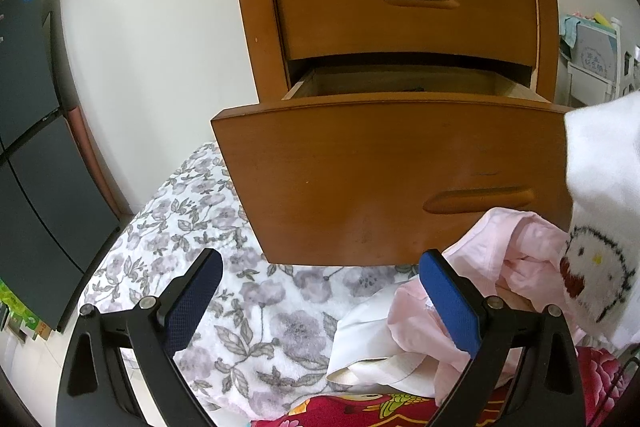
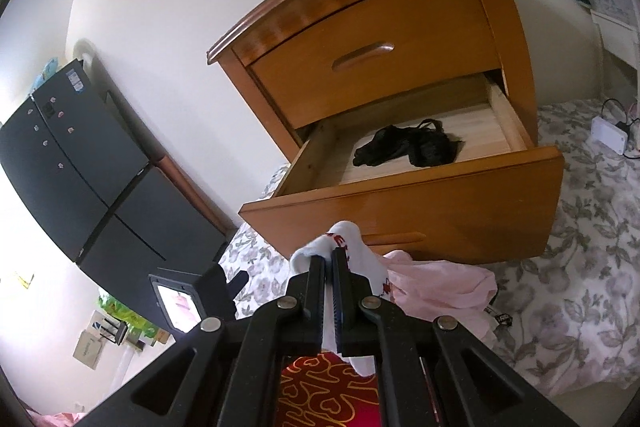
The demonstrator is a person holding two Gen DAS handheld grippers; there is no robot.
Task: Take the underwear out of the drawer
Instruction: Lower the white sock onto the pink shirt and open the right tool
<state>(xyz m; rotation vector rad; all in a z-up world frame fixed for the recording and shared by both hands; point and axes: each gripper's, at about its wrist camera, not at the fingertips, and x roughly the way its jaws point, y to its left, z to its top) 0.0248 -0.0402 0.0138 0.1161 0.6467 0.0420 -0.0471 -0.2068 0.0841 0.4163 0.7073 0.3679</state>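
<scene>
A wooden nightstand has its lower drawer (image 1: pixel 384 179) (image 2: pixel 420 203) pulled out. Inside the drawer lies a black undergarment (image 2: pixel 408 147), seen only in the right wrist view. My right gripper (image 2: pixel 329 254) is shut on a white cartoon-print underwear (image 2: pixel 356 247), which hangs at the right edge of the left wrist view as white cloth (image 1: pixel 600 211). Below the drawer front sits a pale pink garment (image 1: pixel 504 259) (image 2: pixel 440 287) on the bed. My left gripper (image 1: pixel 320 267) stands open in front of the drawer, nothing between its blue pads.
A floral blanket (image 1: pixel 224 247) (image 2: pixel 580 247) covers the bed around the nightstand, and a red patterned cloth (image 1: pixel 360 407) lies near me. A dark fridge (image 2: pixel 100 163) stands at the left. A white box with cables (image 2: pixel 608 135) rests on the bed at right.
</scene>
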